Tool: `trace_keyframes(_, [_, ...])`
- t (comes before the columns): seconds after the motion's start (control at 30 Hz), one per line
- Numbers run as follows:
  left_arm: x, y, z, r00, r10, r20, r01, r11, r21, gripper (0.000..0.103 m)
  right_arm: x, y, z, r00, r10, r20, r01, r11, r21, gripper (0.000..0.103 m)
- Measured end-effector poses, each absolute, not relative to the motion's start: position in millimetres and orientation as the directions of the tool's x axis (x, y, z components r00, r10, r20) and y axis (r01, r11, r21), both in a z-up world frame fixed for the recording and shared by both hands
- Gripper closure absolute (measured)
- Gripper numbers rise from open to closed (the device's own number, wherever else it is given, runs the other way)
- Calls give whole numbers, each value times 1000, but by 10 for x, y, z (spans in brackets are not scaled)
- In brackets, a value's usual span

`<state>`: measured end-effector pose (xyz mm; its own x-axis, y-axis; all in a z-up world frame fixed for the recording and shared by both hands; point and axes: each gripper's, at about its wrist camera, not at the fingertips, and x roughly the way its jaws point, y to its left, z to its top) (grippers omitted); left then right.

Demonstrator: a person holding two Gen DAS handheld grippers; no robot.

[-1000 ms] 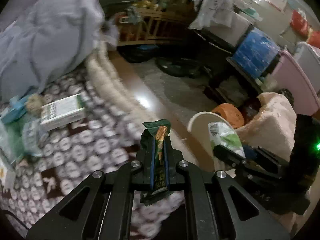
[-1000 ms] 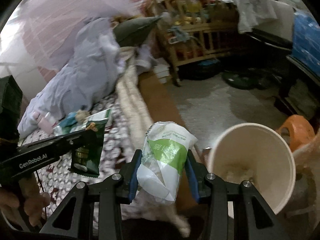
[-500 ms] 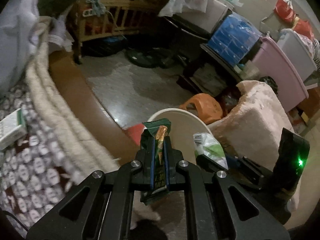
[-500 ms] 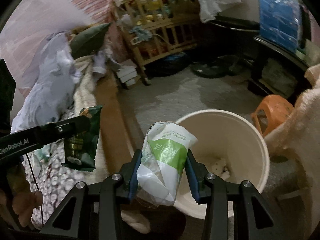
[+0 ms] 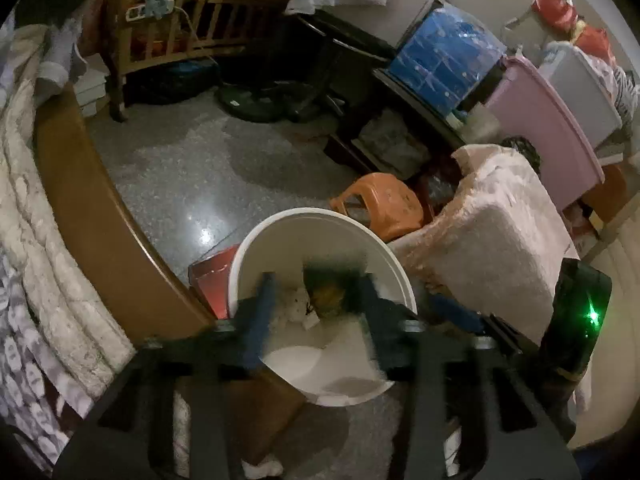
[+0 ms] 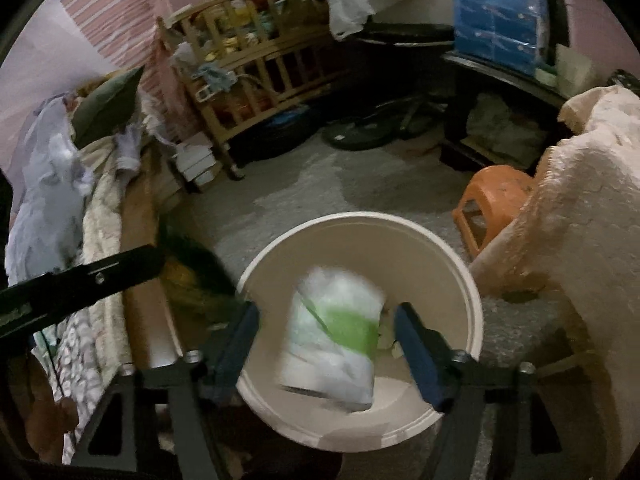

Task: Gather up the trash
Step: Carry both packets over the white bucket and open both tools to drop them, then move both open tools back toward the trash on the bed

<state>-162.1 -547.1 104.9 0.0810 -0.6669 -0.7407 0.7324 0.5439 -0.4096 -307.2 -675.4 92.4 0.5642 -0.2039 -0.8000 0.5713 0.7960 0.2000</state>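
A white round bin point(image 5: 320, 224) stands on the floor below both grippers; it also shows in the right wrist view point(image 6: 460, 272). My left gripper point(image 5: 318, 308) is open over it, and a dark green snack wrapper point(image 5: 332, 286), blurred, is loose between its fingers, falling into the bin. My right gripper point(image 6: 326, 344) is open over the bin, and a white and green plastic wrapper point(image 6: 334, 340), blurred, is loose between its fingers, dropping in. White crumpled trash point(image 5: 294, 304) lies in the bin bottom.
A bed with a wooden side rail point(image 5: 80, 184) and quilt runs along the left. An orange stool point(image 5: 380, 200) and a pink blanket-covered seat point(image 5: 492, 232) stand right of the bin. A wooden crib point(image 6: 256, 76) and storage boxes line the back.
Both grippers swung from the bed to above the bin, then opened. The green snack wrapper and the white and green wrapper have left the fingers and are falling.
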Motion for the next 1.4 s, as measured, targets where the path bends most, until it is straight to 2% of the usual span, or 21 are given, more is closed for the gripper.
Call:
trace_keyframes(0.13, [-1593, -5354, 1040, 116, -645, -755, 721, 578, -383, 53, -3023, -6718, 872, 555, -177, -813, 561, 801, 208, 33])
trace_keyframes(0.33, [-1602, -5052, 1099, 264, -561, -784, 716, 659, -230, 53, -2966, -6566, 867, 566, -156, -809, 530, 821, 213, 33])
trace_keyframes(0.53, [-1537, -4611, 1099, 362, -493, -791, 661, 735, -155, 53, -2826, -6300, 964, 591, -135, -795, 483, 849, 215, 33])
trace_keyframes(0.93, [-1407, -3703, 1147, 506, -371, -779, 521, 851, -67, 52, -2480, -5641, 1089, 624, -76, -778, 373, 904, 210, 33])
trace_keyframes(1.4, [-1188, -2683, 1165, 568, -261, -781, 346, 936, -61, 52, -1987, -4653, 1177, 637, 34, -770, 203, 956, 210, 33])
